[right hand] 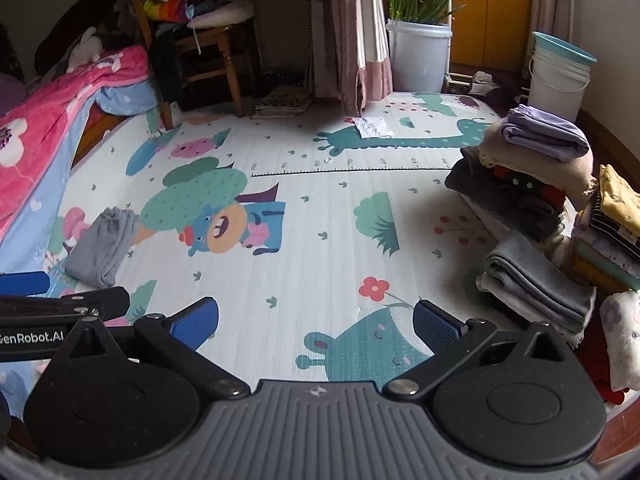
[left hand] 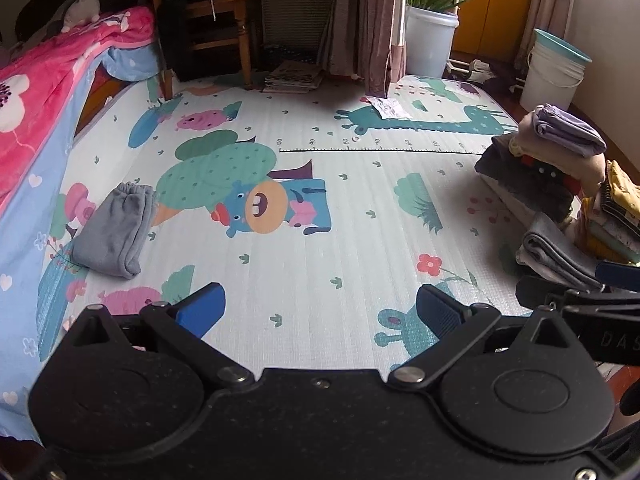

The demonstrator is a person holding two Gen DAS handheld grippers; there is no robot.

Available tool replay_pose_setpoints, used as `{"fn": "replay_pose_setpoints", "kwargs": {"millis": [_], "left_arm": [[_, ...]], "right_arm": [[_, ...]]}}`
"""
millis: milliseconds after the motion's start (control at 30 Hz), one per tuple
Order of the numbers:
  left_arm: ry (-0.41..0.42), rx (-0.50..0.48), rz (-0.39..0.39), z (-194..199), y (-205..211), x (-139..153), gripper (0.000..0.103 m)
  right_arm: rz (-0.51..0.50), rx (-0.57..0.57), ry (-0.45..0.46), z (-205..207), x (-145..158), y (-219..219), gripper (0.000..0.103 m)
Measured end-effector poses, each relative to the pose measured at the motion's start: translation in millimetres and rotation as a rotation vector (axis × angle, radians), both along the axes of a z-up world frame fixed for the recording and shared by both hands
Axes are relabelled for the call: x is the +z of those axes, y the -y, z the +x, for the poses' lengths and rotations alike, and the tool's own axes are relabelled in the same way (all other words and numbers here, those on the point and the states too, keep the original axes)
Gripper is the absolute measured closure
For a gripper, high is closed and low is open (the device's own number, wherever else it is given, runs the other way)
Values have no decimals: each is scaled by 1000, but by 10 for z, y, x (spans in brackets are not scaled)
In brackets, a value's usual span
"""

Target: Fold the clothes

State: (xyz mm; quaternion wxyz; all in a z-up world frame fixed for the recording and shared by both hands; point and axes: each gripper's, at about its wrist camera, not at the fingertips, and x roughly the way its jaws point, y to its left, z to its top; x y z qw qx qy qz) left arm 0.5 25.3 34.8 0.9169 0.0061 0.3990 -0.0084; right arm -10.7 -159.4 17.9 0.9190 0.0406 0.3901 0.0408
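Observation:
A folded grey pair of trousers (left hand: pixel 114 232) lies on the cartoon play mat (left hand: pixel 340 208) at the left, near the bed; it also shows in the right wrist view (right hand: pixel 102 244). A stack of folded clothes (left hand: pixel 560 176) stands at the mat's right edge, and shows in the right wrist view (right hand: pixel 532 184) too. My left gripper (left hand: pixel 320 308) is open and empty above the mat's near part. My right gripper (right hand: pixel 316 320) is open and empty, beside the left one, close to a folded grey garment (right hand: pixel 536 280).
A bed with a pink blanket (left hand: pixel 44 96) runs along the left. A wooden chair (left hand: pixel 216 28), a curtain (left hand: pixel 360 20), a white plant bucket (left hand: pixel 430 38) and a white bucket (left hand: pixel 554 72) stand at the back. A paper (left hand: pixel 386 108) lies on the mat.

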Motion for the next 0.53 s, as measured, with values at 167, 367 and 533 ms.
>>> {"fn": "replay_pose_setpoints", "kwargs": {"millis": [167,367,533], "left_arm": [[-2,-2,18,-14,21,-24,0],[11,11,11,-27,-17,-1,0],[11,18,-11,-24,-47,18,0]], "right_arm": [[0,3,-10,20,-5,-33,0],[-19,10,-20,22,-16,-75,0],[5,27,-29,15,-18,-64,0]]}}
